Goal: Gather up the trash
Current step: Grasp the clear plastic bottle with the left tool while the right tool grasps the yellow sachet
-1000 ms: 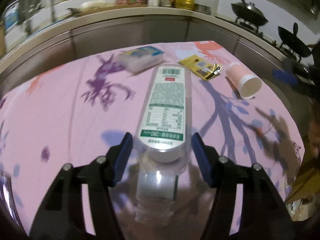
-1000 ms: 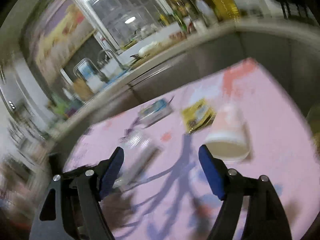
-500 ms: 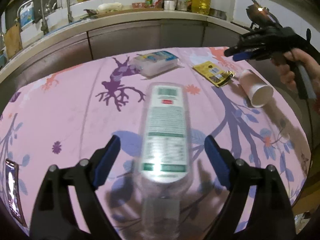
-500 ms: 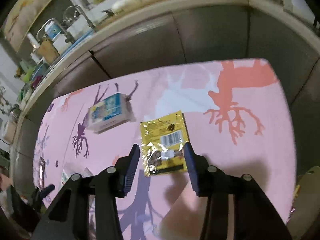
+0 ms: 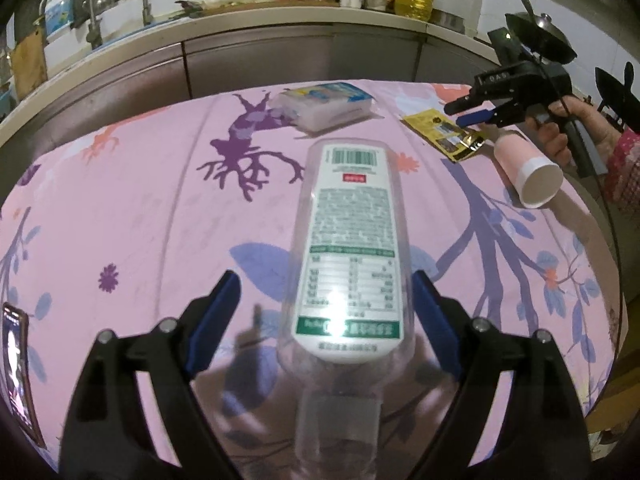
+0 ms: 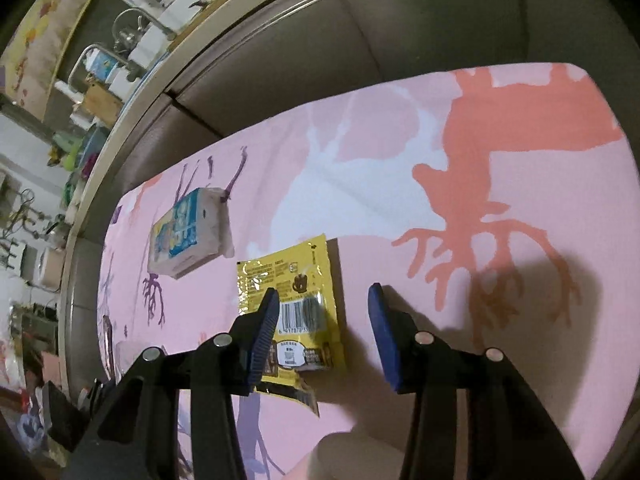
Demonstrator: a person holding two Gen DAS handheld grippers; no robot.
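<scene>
A clear plastic bottle (image 5: 348, 236) with a white label lies on the pink tablecloth (image 5: 152, 208), its cap end toward me. My left gripper (image 5: 324, 280) is open around it, the left pad clearly apart from it. My right gripper (image 6: 324, 294) hovers low over a yellow sachet (image 6: 296, 276), jaws half spread, pads not pressing on it. In the left wrist view a hand holds that right gripper (image 5: 460, 114) above the sachet (image 5: 444, 132). A pink paper cup (image 5: 528, 176) lies on its side just right of the sachet.
A wrapped tissue pack (image 5: 328, 104) lies near the table's far edge, left of the sachet. A phone (image 5: 16, 368) rests at the left edge. Kitchen cabinets (image 5: 256, 60) with a sink stand close behind the table. Woks (image 5: 540, 36) sit at the back right.
My left jaws spread off the bottle, which now lies free on the cloth. My right gripper swung past the cup to above the sachet, tipped down, and its jaws narrowed.
</scene>
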